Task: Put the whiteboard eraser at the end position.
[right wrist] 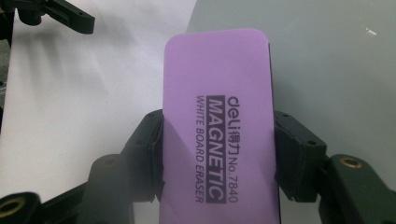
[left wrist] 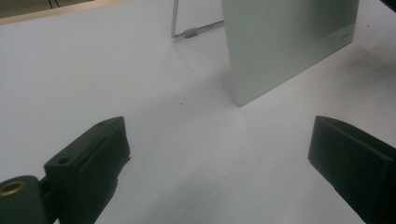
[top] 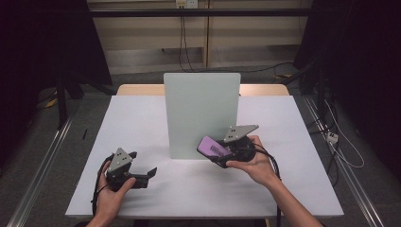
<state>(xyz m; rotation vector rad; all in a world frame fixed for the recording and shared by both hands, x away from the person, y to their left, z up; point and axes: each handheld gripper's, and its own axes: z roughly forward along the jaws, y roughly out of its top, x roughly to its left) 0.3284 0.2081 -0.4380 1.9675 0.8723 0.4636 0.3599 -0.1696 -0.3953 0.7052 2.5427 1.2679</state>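
A pale whiteboard panel [top: 202, 113] stands upright in the middle of the white table [top: 142, 123]. My right gripper [top: 222, 152] is shut on a purple whiteboard eraser [top: 212, 147], held just in front of the board's lower right part. In the right gripper view the eraser [right wrist: 219, 135] sits clamped between both jaws, printed side up, with the board [right wrist: 317, 60] behind it. My left gripper [top: 144, 174] rests low on the table at front left, open, with nothing between its fingers [left wrist: 93, 158]. The left gripper view shows the board's lower corner [left wrist: 285, 46] ahead.
A wire stand [left wrist: 189, 31] props the board from behind. A wooden edge [top: 265, 90] of the table shows at the back. Cables and a power strip [top: 332, 137] lie on the floor to the right.
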